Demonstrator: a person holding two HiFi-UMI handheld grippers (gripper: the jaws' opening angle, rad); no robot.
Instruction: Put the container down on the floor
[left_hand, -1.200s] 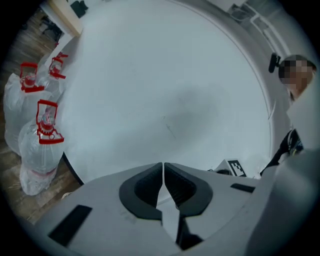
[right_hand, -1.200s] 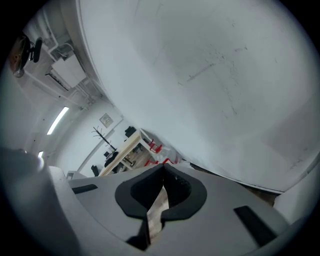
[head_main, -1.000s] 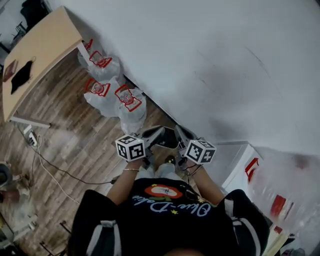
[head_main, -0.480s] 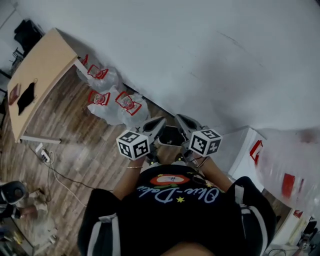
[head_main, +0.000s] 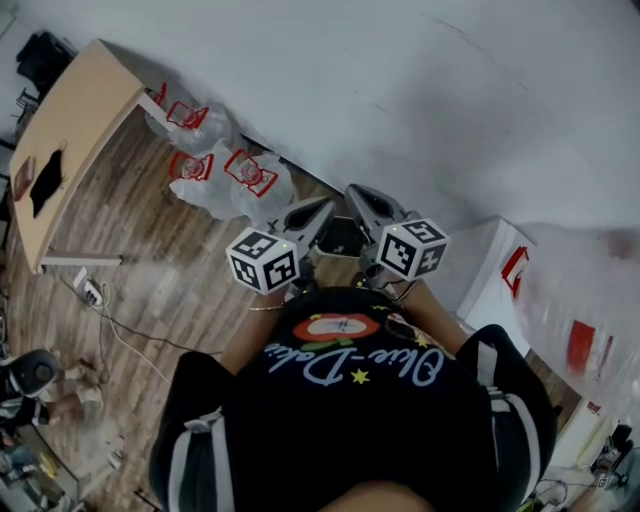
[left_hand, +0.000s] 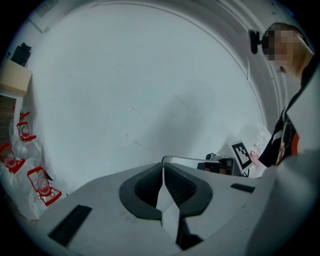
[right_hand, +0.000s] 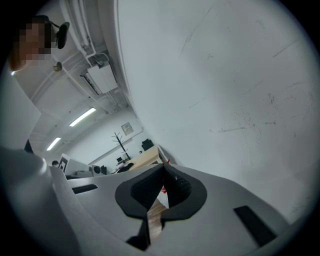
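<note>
Closest to us, up by our chest, we hold both tools about level. The left gripper (left_hand: 163, 167) is squeezed tight with nothing in it, and the right gripper (right_hand: 163, 169) is squeezed tight on nothing too. Just beside our right arm, low down by the wall (head_main: 450, 90), stands a white box (head_main: 488, 272) with a red clip. We think this is the container, and it looks like it sits on the floor (head_main: 150, 270) already, apart from both grippers. So we think the job now is just to get away clean. To do that well, we should keep the jaws closed and both tools near our body. We should not swing the right one out to the side, where it could bump the box. Farther off, some clear bags (head_main: 235, 180) with red marks lie against the wall, and past them is a wooden table (head_main: 70, 130). Only the head view shows the box and the wide floor. The left gripper view shows the bare wall, the bags at its left edge and the right gripper at its right, but no box. The right gripper view alone shows ceiling lights (right_hand: 82, 116) and a coat stand (right_hand: 119, 140) far across the room.
</note>
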